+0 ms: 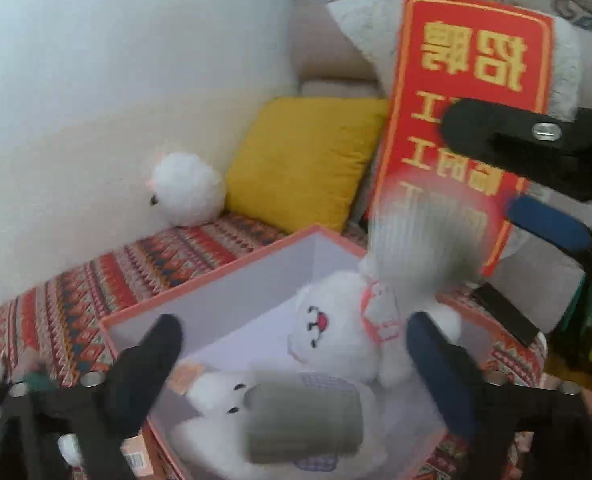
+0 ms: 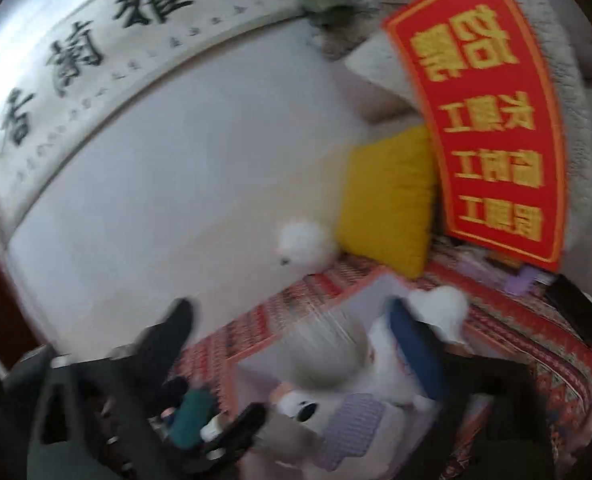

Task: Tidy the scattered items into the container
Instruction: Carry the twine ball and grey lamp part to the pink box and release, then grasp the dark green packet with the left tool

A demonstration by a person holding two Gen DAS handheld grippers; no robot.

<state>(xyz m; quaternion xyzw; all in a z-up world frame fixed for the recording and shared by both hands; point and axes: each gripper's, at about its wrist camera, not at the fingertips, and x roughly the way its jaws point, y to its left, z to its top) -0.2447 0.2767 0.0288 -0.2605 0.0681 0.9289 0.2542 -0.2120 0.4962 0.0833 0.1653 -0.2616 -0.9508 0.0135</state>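
The left gripper (image 1: 291,344) is hovering with its jaws apart above the pink box (image 1: 231,268), where 2 white plush toys (image 1: 336,336) are lying. A blurred grey item (image 1: 420,240) is hanging over the box's far corner beneath the right gripper (image 1: 492,168), also standing apart.

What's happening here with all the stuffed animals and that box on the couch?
A person with handheld tongs is tidying soft toys into a pink-rimmed cardboard box on the patterned sofa. Two white plush bears already lie inside, with a grey roll on top. A blurred grey-white item is over the box, seemingly dropping from the open right tongs. The left tongs hover open. A fluffy white plush ball remains outside by the yellow cushion.
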